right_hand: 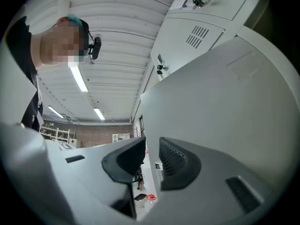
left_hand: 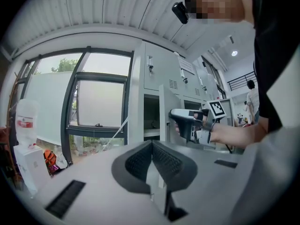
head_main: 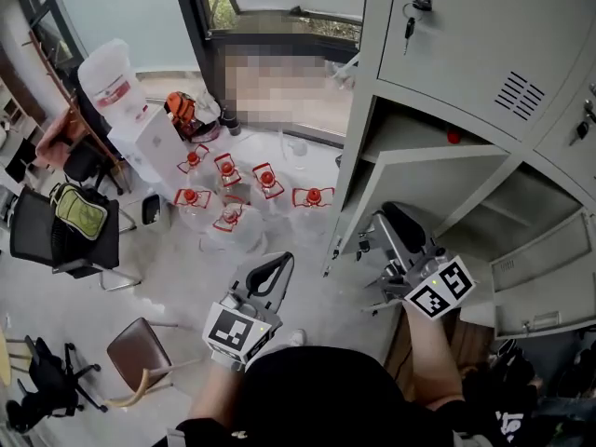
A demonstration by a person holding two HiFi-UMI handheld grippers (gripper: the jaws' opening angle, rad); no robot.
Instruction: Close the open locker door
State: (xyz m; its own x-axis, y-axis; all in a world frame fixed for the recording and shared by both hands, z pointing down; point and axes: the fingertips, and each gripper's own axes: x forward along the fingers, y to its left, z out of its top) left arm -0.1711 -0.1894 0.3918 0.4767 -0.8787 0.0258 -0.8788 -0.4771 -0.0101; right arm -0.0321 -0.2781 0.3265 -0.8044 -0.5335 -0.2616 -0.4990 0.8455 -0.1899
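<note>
The grey locker door [head_main: 419, 180] stands swung out from the locker bank at the right of the head view. My right gripper [head_main: 389, 214] is at the door's free edge. In the right gripper view the door [right_hand: 225, 93] fills the right side, and its edge runs down between the jaws of my right gripper [right_hand: 152, 149], which are drawn in to a narrow gap on it. My left gripper [head_main: 279, 261] hangs low at the middle, away from the lockers, and is shut on nothing. In the left gripper view, beyond my left gripper [left_hand: 152, 144], the door [left_hand: 165, 111] and the right gripper [left_hand: 187, 121] show.
Several large water bottles with red caps [head_main: 251, 194] stand on the floor left of the lockers. A water dispenser [head_main: 116, 87], a black chair [head_main: 65, 231] and a brown chair [head_main: 140, 347] are at the left. Another locker door [head_main: 545, 277] hangs open at the lower right.
</note>
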